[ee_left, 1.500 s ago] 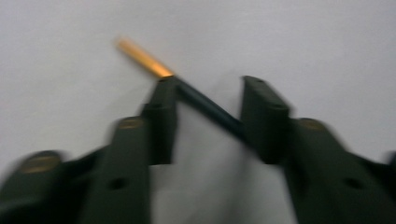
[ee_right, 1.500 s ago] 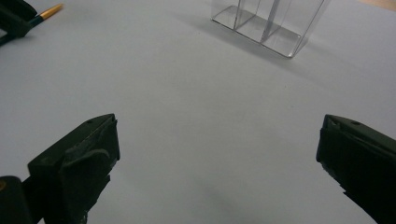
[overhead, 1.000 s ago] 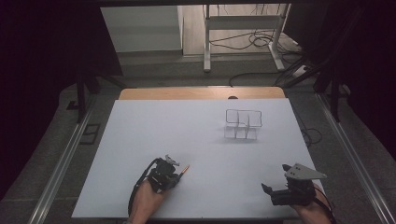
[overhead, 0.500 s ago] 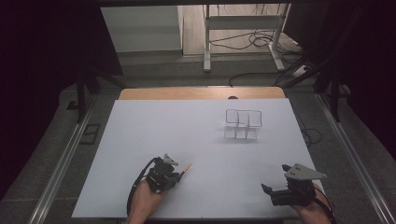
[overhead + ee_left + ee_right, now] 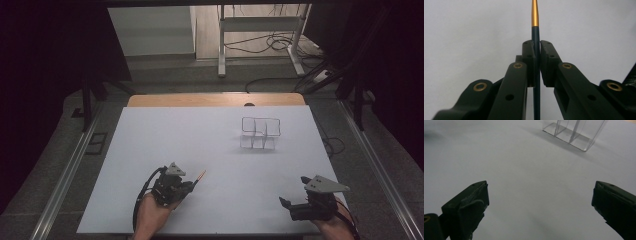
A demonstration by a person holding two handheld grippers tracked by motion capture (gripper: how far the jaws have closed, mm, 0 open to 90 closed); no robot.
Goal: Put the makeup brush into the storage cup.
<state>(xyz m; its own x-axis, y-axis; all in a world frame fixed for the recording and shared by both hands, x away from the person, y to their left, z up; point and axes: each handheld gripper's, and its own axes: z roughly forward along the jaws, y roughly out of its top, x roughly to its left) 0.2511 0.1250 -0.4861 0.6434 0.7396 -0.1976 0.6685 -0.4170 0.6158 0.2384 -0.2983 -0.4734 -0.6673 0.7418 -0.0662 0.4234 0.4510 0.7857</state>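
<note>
My left gripper [image 5: 187, 185] is shut on a thin pen [image 5: 536, 50] with a dark barrel and an orange-gold tip [image 5: 200, 175]; the pen stands out past the jaws toward the upper right in the high view. In the left gripper view the two pads [image 5: 547, 60] clamp the barrel from both sides over the white table. My right gripper [image 5: 286, 204] rests near the table's front right edge with its jaws wide apart and nothing between them [image 5: 539, 202]. A clear plastic organiser [image 5: 260, 133] with several compartments stands upright at the right middle of the table, also ahead in the right gripper view [image 5: 574, 132].
The white tabletop [image 5: 165, 140] spreads between the grippers and the organiser. A wooden strip [image 5: 215, 99] runs along the far edge. Metal rails [image 5: 65, 175] flank both sides, and desk legs and cables [image 5: 270, 45] lie on the floor beyond.
My left gripper has lifted a little with the pen in it. The right gripper has stayed where it was.
</note>
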